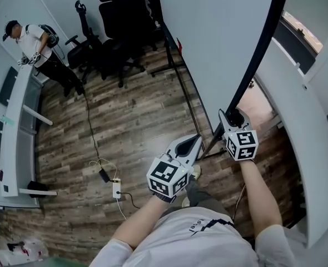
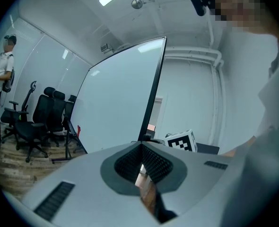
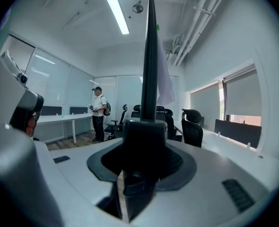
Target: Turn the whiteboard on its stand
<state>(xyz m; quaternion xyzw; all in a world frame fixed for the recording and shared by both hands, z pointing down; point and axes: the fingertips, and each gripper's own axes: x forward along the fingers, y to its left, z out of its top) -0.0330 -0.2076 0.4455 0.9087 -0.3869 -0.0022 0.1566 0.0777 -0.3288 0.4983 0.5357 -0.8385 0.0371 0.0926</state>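
Observation:
The whiteboard (image 1: 219, 38) stands edge-on ahead of me, a large white panel in a black frame (image 1: 261, 54) on a stand with black legs (image 1: 189, 102). My right gripper (image 1: 234, 117) is shut on the frame's lower edge; in the right gripper view the black frame (image 3: 150, 56) rises straight up from between the jaws of the right gripper (image 3: 144, 141). My left gripper (image 1: 196, 141) hangs just left of it, apart from the board, jaws together and empty. In the left gripper view the left gripper (image 2: 142, 148) points at the whiteboard (image 2: 120, 98).
Black office chairs (image 1: 117, 32) stand behind the board. A person (image 1: 33, 46) stands at the far left by a long white desk (image 1: 16, 121). A power strip with cables (image 1: 115, 188) lies on the wooden floor. A white wall ledge (image 1: 303, 121) runs along the right.

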